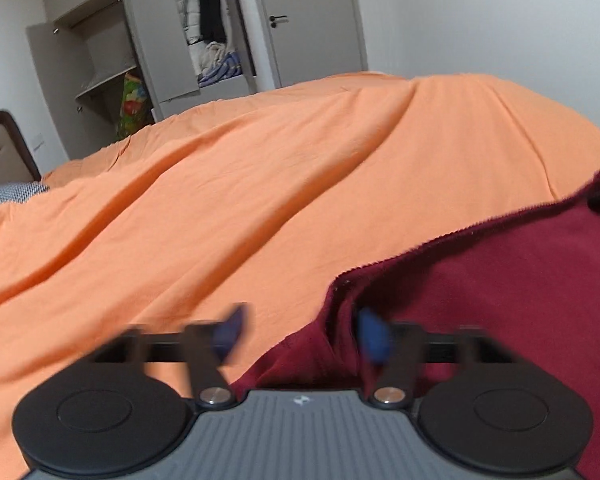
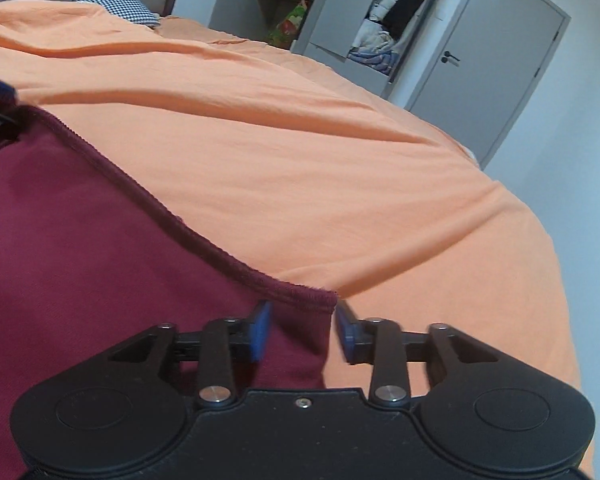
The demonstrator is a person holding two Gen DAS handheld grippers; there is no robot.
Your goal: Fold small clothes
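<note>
From the left wrist there is one dark red garment (image 1: 500, 300) lying on one bed covered by an orange sheet (image 1: 239, 184). The left tongs (image 1: 304, 332) stand wide apart, blurred, with two blue pads: the right pad (image 1: 372, 336) is against the garment's near corner, over the cloth, while the left pad (image 1: 231, 332) is over bare sheet; whether cloth is actually between them and pinched cannot be told. The garment spreads from between the tongs away to their right, its ribbed edge running up toward the right rim, where a bit of the other tongs shows. Ahead and to the left are one open wardrobe (image 1: 147, 52) with clothes inside and one closed door (image 1: 312, 20). From the right wrist the same single garment (image 2: 99, 240) fills the space to the left of the right tongs (image 2: 302, 330), on the orange sheet (image 2: 300, 140). These tongs are open wide, and the garment's corner lies between the two blue pads, near the left one (image 2: 259, 332); the right pad (image 2: 346, 332) is just beside the corner's tip, over the sheet. One checked pillow (image 2: 115, 6) lies far ahead to the left.
</note>
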